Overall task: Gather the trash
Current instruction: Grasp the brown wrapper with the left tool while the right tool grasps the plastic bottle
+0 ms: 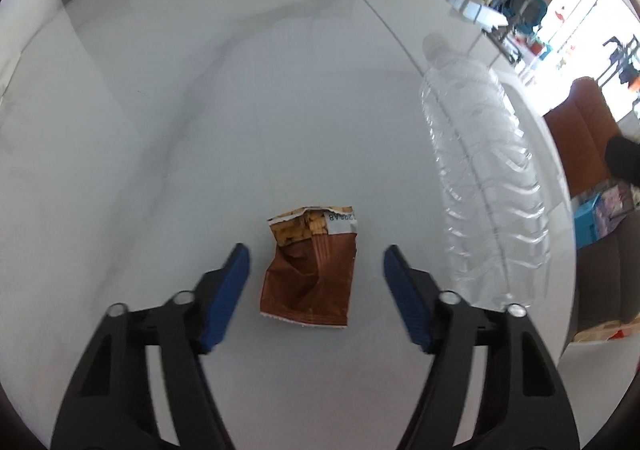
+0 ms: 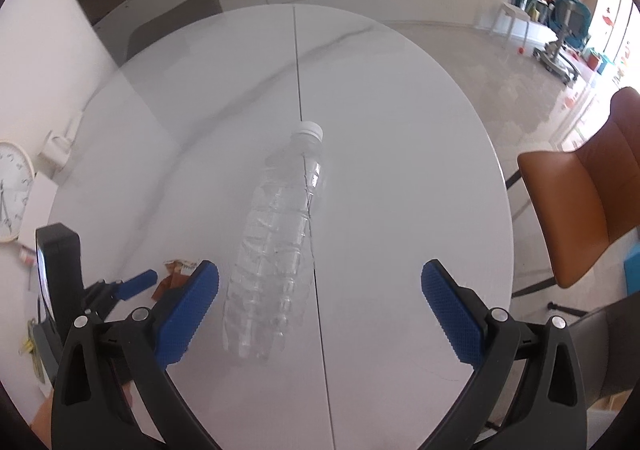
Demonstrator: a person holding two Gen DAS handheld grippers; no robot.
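Note:
A crumpled brown snack wrapper (image 1: 310, 270) lies flat on the white round table (image 1: 240, 110). My left gripper (image 1: 316, 262) is open, its blue pads on either side of the wrapper, apart from it. A clear empty plastic bottle (image 2: 276, 250) with a white cap lies on its side on the table; it also shows in the left wrist view (image 1: 480, 178), right of the wrapper. My right gripper (image 2: 320, 282) is open and empty above the bottle's base end, with the bottle toward its left finger. The wrapper (image 2: 180, 270) and the left gripper show at the left in the right wrist view.
The table (image 2: 400, 150) has a seam down its middle. An orange-brown chair (image 2: 592, 202) stands at the table's right edge. A grey chair (image 2: 176, 22) is at the far side. A wall clock (image 2: 12, 194) lies at the left. Cabinets and shelves line the back.

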